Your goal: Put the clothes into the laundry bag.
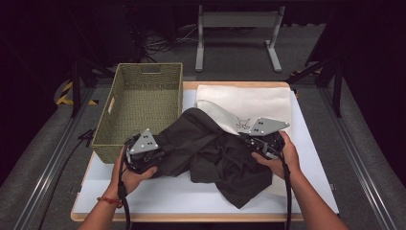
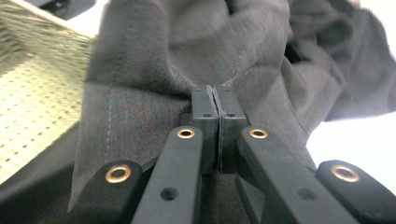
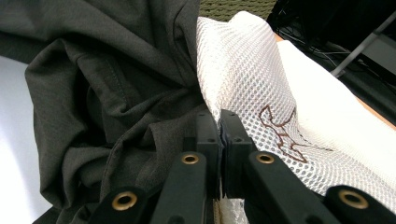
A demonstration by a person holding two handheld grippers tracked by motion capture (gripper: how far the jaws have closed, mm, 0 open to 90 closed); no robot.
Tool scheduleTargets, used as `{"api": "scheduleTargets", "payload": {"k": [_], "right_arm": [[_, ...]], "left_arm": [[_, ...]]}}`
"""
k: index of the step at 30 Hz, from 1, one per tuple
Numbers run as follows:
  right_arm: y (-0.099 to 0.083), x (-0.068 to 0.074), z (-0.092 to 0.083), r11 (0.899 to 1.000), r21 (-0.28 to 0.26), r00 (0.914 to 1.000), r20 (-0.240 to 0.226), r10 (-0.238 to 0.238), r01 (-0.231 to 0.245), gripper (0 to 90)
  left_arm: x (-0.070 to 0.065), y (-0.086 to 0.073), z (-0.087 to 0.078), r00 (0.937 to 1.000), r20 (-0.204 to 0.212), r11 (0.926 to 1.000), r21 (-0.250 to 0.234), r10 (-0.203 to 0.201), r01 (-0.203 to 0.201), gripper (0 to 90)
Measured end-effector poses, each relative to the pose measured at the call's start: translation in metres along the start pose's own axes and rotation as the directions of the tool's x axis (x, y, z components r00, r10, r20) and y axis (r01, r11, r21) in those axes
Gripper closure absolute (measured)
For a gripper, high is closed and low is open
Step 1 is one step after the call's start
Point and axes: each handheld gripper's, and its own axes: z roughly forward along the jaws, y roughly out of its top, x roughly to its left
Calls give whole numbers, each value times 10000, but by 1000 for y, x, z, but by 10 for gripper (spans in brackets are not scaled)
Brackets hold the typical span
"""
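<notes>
A crumpled dark grey garment [image 1: 215, 153] lies across the middle of the white table top [image 1: 186, 199], partly over a white mesh bag [image 1: 249, 103] with a brown emblem. My left gripper [image 1: 160, 154] is at the garment's left end. Seen close up, the left gripper [image 2: 215, 100] is shut on a fold of the dark garment [image 2: 163, 56]. My right gripper [image 1: 246, 137] is at the garment's right side, by the emblem. Its own view has the right gripper [image 3: 219, 123] shut on the white mesh bag [image 3: 243, 79], right beside the dark garment [image 3: 107, 70].
An empty green woven basket [image 1: 181, 91] stands at the back left of the table, its near corner close to my left gripper; the basket [image 2: 32, 93] is at the left of the left gripper view. A metal stand [image 1: 237, 21] is on the floor beyond the table.
</notes>
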Motion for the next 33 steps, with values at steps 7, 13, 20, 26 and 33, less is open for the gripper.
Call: {"api": "scheduleTargets", "payload": {"k": [7, 13, 20, 26, 33], "right_arm": [[5, 0, -2, 9998, -165, 9999, -109, 106, -108, 885], [8, 4, 0, 9998, -179, 9994, -345, 56, -62, 885], [5, 10, 3, 9999, -97, 9975, -708, 73, -80, 885], [5, 15, 1, 9997, -232, 9958, -915, 79, -100, 886], [6, 17, -2, 9996, -285, 9955, -952, 26, -53, 886]], "left_arm": [[-29, 4, 50, 9908, 1313, 9994, -37, 336, -334, 890], [-45, 11, 92, 9855, 1680, 9989, -437, 220, -149, 890], [-62, 21, 130, 9936, 1000, 9973, -577, 520, -463, 891], [-69, 33, 148, 9988, 352, 9943, -1021, 329, -291, 891], [-68, 46, 161, 9998, -178, 9893, -1457, 8, -34, 891]]}}
